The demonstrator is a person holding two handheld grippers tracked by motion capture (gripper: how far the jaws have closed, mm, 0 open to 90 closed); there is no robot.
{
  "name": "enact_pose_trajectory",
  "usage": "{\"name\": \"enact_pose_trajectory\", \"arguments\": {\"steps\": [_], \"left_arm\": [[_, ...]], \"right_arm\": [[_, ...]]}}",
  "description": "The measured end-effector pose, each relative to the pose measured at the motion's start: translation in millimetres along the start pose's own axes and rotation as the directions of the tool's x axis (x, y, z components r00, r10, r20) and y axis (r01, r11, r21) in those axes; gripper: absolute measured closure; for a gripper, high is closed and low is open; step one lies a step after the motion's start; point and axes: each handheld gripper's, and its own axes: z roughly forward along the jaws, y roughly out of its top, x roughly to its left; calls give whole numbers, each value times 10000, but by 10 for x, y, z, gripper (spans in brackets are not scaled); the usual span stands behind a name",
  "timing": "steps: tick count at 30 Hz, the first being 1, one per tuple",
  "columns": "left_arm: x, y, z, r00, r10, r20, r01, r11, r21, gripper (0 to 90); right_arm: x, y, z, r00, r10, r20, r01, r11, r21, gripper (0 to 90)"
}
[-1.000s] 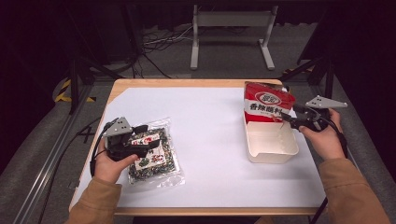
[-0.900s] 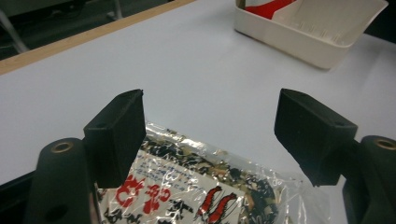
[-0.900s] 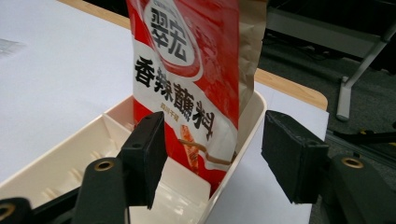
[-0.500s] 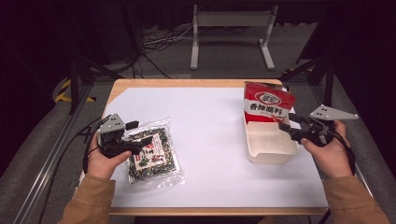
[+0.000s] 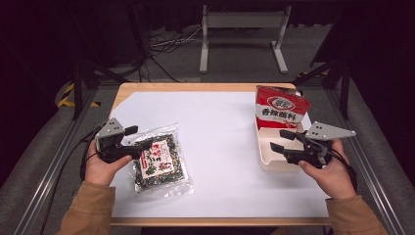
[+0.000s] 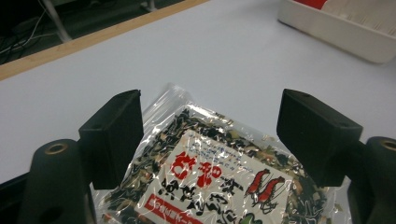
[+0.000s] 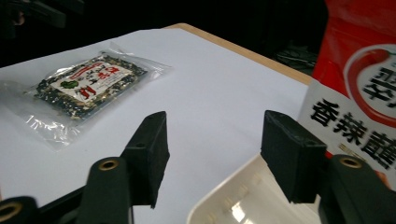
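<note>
The left gripper [image 5: 128,143] hovers at the clear seaweed packet [image 5: 159,164] near the worktop's [image 5: 220,122] left edge, fingers spread — not yet gripping. Next it must close on the packet. The right gripper [image 5: 283,141], fingers apart, waits over the white tray [image 5: 266,159] at the right edge.

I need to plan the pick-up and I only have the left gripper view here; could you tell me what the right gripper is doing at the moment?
Observer: The right gripper hangs over the near end of the white tray, jaws open, holding nothing.
Operator: Thank you. Is anything already in that tray?
Observer: Yes, a red packet stands upright at its far end; the near part looks bare.
Operator: And how does my left gripper sit relative to the clear bag?
Observer: From the high view, the left gripper is at the left edge of the clear bag, which lies flat on the white table; its open jaws reach over the bag's edge.
</note>
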Motion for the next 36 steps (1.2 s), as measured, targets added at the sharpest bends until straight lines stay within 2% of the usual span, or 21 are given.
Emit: {"name": "enact_pose_trajectory", "arguments": {"steps": [2, 4, 6, 10, 13, 14, 18, 21, 24, 25, 27, 33, 36], "left_arm": [[24, -9, -10, 10000, -55, -46, 55, 10000, -7, 234], [46, -26, -25, 9994, -59, -331, 56, 9999, -114, 243], [72, -43, -41, 9978, -260, -608, 252, 9996, -137, 241], [142, -76, -53, 9960, -465, -761, 457, 9989, -116, 239], [188, -98, -35, 9917, -783, -1017, 794, 9968, 65, 191], [188, -98, -35, 9917, -783, -1017, 794, 9968, 65, 184], [270, -155, -7, 9880, -981, -1195, 999, 9949, 96, 190], [362, -215, 13, 9835, -1184, -1371, 1207, 9926, 86, 210], [487, -303, 47, 9759, -1725, -1334, 1748, 9846, 56, 267], [487, -303, 47, 9759, -1725, -1334, 1748, 9846, 56, 276], [593, -387, 92, 9664, -2086, -1504, 2144, 9765, 228, 285], [732, -442, 159, 9566, -2203, -1910, 2261, 9741, 91, 286], [813, -473, 230, 9519, -2370, -1941, 2422, 9702, 32, 285]], "right_arm": [[27, -2, 17, 10000, -62, -43, 63, 10000, 15, 409], [88, -12, 61, 9998, -127, -181, 128, 9999, 64, 406], [124, -23, 87, 9995, -22, -316, 19, 10000, -78, 393], [169, -44, 128, 9981, 263, -561, -285, 9988, -398, 384], [209, -58, 157, 9980, 207, -594, -232, 9989, -409, 383], [220, -63, 167, 9978, 167, -641, -193, 9990, -394, 383], [261, -77, 198, 9976, 33, -695, -57, 9994, -334, 396], [301, -84, 225, 9959, -43, -904, 22, 9997, -235, 449], [350, -90, 264, 9942, -165, -1062, 148, 9998, -165, 476], [350, -90, 264, 9942, -165, -1062, 148, 9998, -165, 476], [382, -97, 296, 9923, -266, -1209, 256, 9996, -100, 484], [437, -103, 339, 9887, -450, -1427, 427, 9989, -194, 472], [486, -116, 362, 9856, -624, -1569, 607, 9980, -151, 497]]}}
